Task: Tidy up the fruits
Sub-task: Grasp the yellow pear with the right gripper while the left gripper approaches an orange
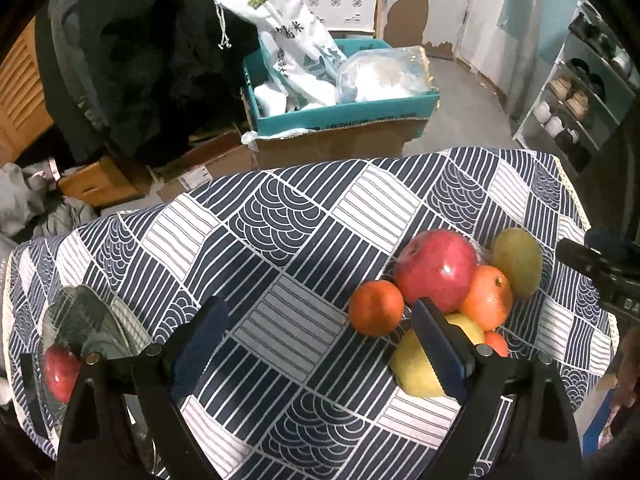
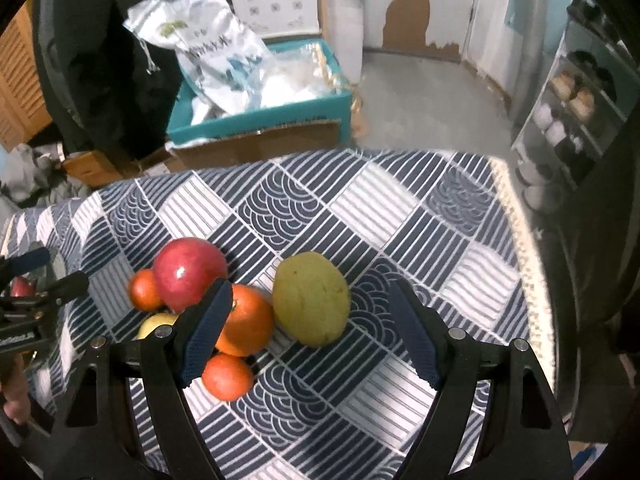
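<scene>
A teal box [image 1: 344, 110] stuffed with white bags [image 1: 292, 40] sits behind the patterned tablecloth [image 1: 280, 240], shoe rack [image 1: 576, 108] off right.

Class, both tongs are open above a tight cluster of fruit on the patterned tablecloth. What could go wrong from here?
1. The fruits touch; lifting the large orange may send the small orange or red apple rolling.
2. The green fruit lies nearest the table's right edge; a nudge could roll it off.
3. The left tongs and right tongs could collide.
</scene>
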The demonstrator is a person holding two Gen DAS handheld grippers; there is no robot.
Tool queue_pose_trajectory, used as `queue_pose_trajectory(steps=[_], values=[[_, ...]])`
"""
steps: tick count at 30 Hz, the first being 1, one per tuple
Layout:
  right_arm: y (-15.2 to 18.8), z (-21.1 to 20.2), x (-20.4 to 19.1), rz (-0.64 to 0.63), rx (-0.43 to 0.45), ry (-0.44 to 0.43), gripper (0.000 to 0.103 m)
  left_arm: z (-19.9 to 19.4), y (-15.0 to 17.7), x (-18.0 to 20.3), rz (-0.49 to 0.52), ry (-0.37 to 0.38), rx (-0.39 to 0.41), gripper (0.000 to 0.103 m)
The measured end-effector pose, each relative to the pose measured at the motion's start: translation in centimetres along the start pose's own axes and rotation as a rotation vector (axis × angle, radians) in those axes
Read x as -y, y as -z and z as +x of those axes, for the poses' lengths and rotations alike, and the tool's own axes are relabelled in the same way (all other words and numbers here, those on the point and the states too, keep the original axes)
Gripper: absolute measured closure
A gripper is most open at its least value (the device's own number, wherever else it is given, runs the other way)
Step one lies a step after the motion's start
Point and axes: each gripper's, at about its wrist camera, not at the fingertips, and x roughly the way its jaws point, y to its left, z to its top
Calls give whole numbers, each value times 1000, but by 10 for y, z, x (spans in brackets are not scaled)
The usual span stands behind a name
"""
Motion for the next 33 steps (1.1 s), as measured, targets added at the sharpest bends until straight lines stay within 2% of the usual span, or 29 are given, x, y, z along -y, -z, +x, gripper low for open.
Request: queue_pose_trajectory(steps=[8,14,21,29,33], values=[[-3,46,4,30,-91,4,22,24,-1,-6,-5,-4,-23,9],[2,74,6,41,-155,8,22,36,-1,-9,-10,27,-42,9],[4,88,14,86,-197,5,22,48,5,-4,16,55,-70,9],[7,94,25,161,-215,-54,23,64,9,5,45,79,-102,9],[7,93,25,167,-219,-83,34,71,9,11,56,93,-117,9]])
